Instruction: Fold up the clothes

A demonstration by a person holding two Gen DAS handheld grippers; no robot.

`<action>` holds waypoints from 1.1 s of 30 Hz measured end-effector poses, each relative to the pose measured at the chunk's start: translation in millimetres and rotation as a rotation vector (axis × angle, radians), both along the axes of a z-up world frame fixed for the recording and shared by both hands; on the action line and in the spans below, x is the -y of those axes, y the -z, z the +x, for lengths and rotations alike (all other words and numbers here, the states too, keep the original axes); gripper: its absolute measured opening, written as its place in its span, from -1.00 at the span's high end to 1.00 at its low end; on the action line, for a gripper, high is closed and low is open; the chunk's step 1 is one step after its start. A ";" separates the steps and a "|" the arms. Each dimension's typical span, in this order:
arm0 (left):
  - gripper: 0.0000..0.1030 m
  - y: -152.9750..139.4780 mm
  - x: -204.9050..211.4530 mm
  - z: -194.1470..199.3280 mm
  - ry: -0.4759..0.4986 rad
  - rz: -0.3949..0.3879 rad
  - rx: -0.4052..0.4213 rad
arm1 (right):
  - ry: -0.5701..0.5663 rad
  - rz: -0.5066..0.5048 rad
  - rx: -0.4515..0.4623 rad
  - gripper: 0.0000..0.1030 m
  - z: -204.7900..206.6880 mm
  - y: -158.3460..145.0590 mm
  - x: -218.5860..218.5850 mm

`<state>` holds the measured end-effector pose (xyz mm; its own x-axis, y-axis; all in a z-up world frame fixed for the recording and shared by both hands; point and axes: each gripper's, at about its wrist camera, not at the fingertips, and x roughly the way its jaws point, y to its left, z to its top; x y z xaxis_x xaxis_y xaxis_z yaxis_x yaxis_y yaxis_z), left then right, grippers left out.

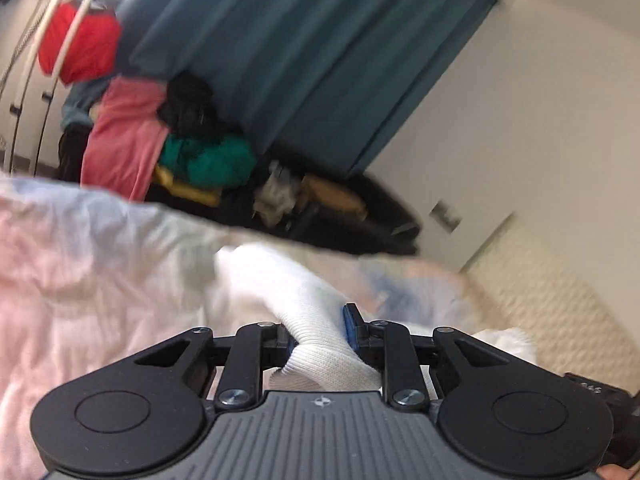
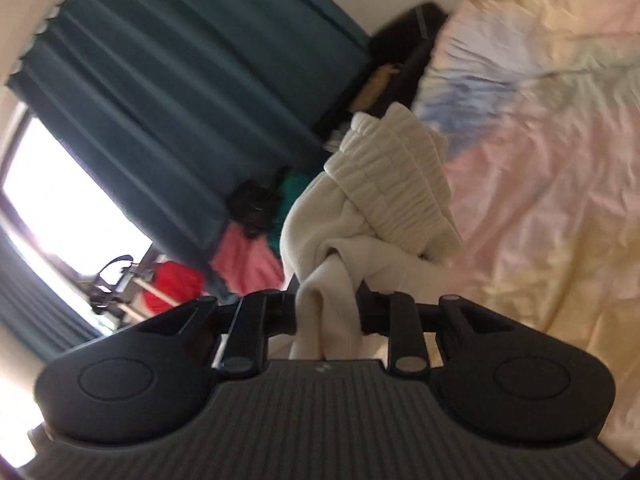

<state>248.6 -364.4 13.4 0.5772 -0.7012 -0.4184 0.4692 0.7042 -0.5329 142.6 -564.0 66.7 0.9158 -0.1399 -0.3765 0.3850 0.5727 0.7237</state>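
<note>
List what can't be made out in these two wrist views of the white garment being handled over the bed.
- White garment: left wrist view, whole shape hidden; the left tool, shut on it, and the camera body cover its near end.
- White garment: right wrist view, bunched in the right tool, so its type is unclear.
- Clothes pile: left wrist view, blurred, items indistinct.
- Bedsheet: cut off by the frame edge.
</note>
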 end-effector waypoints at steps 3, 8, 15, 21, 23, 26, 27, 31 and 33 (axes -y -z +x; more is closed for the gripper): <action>0.54 44.1 2.8 11.8 0.024 0.052 -0.053 | -0.022 0.005 -0.073 0.48 7.2 37.1 5.3; 0.54 107.0 -14.0 11.1 0.115 0.165 -0.070 | -0.056 0.055 -0.107 0.48 -20.8 100.8 -12.6; 0.42 112.2 -50.0 -14.1 0.102 0.198 -0.089 | 0.000 0.158 -0.212 0.20 -59.9 157.6 -48.6; 0.40 41.9 -69.0 -47.8 0.047 0.292 -0.028 | 0.040 0.019 -0.385 0.20 -72.5 96.5 -65.6; 0.40 13.5 -76.7 -65.6 0.053 0.305 0.007 | 0.043 -0.028 -0.442 0.20 -81.1 75.6 -72.7; 0.24 -27.6 -87.8 -98.9 0.057 0.323 0.078 | 0.012 -0.048 -0.440 0.20 -102.2 46.1 -86.5; 0.16 -38.4 -91.3 -109.6 0.064 0.325 0.095 | 0.009 -0.069 -0.425 0.20 -111.4 38.1 -85.8; -0.01 -78.1 -102.4 -161.7 0.098 0.358 0.135 | -0.005 -0.174 -0.373 0.20 -139.5 0.6 -108.5; -0.22 -93.6 -107.5 -187.9 0.114 0.374 0.158 | -0.010 -0.225 -0.365 0.19 -149.9 -17.5 -120.4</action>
<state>60.7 -256.9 107.0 0.5817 -0.5811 -0.5692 0.6109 0.7741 -0.1660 -7.3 -443.7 84.2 0.7301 -0.2475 -0.6369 0.5861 0.7060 0.3975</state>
